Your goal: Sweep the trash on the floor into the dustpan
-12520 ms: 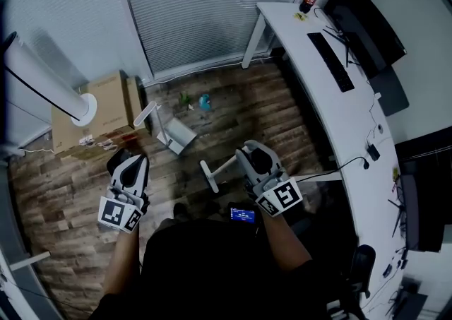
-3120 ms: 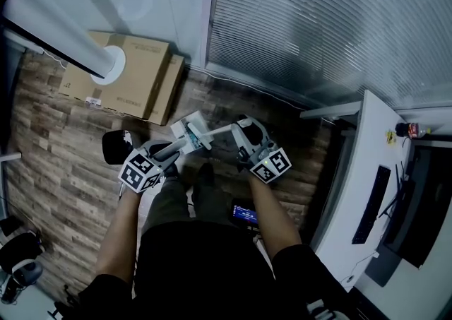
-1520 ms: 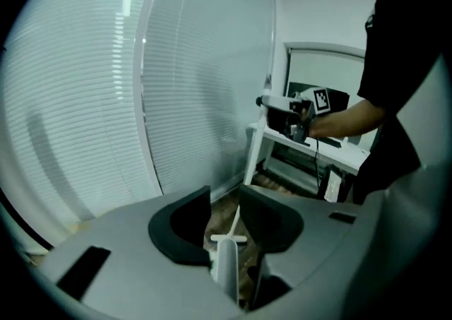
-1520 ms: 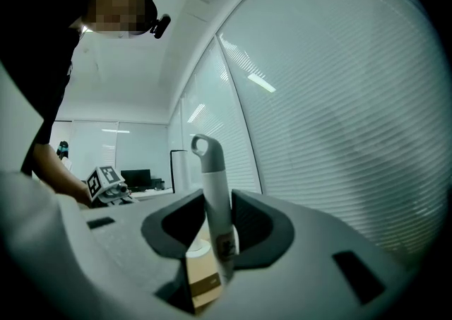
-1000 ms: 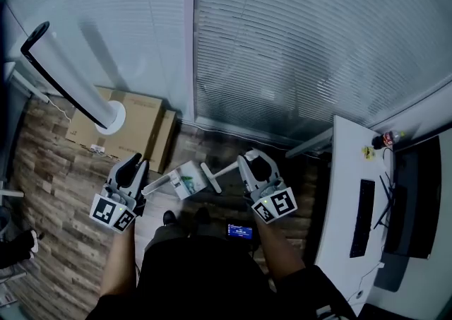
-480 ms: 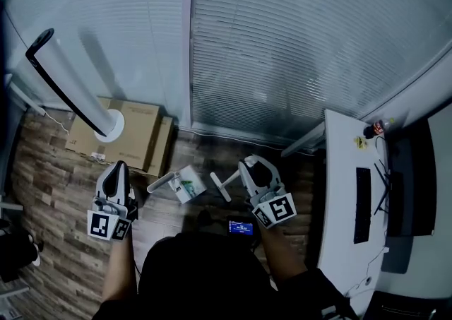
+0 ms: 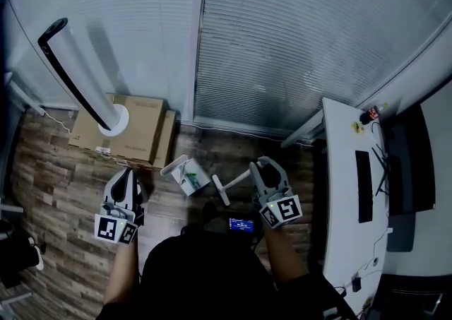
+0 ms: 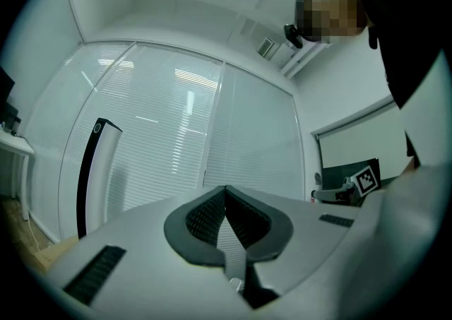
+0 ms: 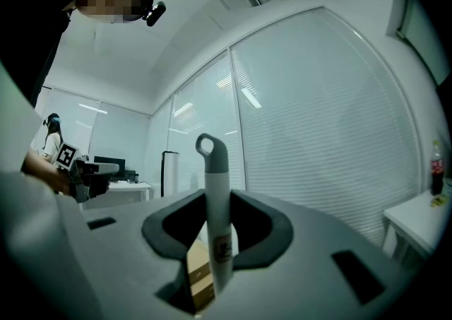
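1. Head view: the left gripper (image 7: 126, 174) hangs over the wood floor (image 7: 63, 184), its jaws clenched on nothing. The right gripper (image 7: 260, 167) grasps one white brush (image 7: 224, 186), whose far end is hidden behind the gripper. One dustpan (image 7: 188, 174) lies on the floor between the two grippers, near the floor's edge under the blinds (image 7: 282, 43). It is just beside two cardboard boxes (image 7: 134, 128), and neither gripper touches it. Teal scraps (image 7: 189, 179) lie in it, too small to count. The person's body (image 7: 205, 276) hides the floor nearest them.
2. Left gripper view: the pads are pressed together with nothing between them. The floor and dustpan are out of sight.
3. Right gripper view: the jaws clamp the brush handle (image 9: 215, 198), which stands upright with one hanging loop on top. Its lower part is cut off by the gripper body.
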`<action>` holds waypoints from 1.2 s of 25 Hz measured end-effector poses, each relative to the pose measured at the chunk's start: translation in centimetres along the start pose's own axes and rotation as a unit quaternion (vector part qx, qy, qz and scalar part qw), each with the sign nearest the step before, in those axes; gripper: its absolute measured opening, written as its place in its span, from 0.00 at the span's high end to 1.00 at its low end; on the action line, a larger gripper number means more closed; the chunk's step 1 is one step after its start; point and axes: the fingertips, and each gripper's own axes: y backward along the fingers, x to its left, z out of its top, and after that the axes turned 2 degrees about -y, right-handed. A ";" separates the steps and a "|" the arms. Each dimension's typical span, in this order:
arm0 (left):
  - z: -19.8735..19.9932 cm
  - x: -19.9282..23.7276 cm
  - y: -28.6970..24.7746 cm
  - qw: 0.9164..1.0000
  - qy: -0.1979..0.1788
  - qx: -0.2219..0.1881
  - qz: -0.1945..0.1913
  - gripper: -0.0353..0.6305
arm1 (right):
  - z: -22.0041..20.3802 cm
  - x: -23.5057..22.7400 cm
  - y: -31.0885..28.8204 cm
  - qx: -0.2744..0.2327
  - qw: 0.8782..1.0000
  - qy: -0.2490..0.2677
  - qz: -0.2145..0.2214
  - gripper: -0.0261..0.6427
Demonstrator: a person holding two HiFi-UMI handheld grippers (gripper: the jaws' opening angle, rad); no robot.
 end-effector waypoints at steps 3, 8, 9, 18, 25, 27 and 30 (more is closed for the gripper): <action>-0.7 0.0 1.9 1.000 -0.001 0.010 0.004 0.95 | -0.7 1.7 1.3 0.007 1.000 -0.005 -0.010 0.80; -1.3 -0.6 4.4 1.000 -0.010 0.021 -0.008 0.95 | -1.6 4.7 2.9 0.007 1.000 -0.019 -0.016 0.80; -1.6 -0.8 4.8 1.000 -0.008 0.023 -0.013 0.95 | -1.7 5.2 3.3 0.006 1.000 -0.023 -0.017 0.80; -3.6 -3.0 5.8 0.998 -0.001 0.042 -0.038 0.95 | -1.7 6.6 5.6 0.003 0.999 -0.035 -0.016 0.80; -3.7 -5.4 5.2 0.997 -0.014 0.053 -0.047 0.95 | -2.0 7.8 6.8 0.009 1.000 -0.017 0.011 0.80; -4.4 -6.0 5.1 0.997 -0.017 0.063 -0.047 0.95 | -2.1 7.7 7.1 0.010 1.000 -0.009 0.014 0.80; -4.3 -7.4 5.1 0.996 -0.017 0.060 -0.056 0.95 | -2.3 7.1 7.7 0.016 1.000 -0.006 0.010 0.80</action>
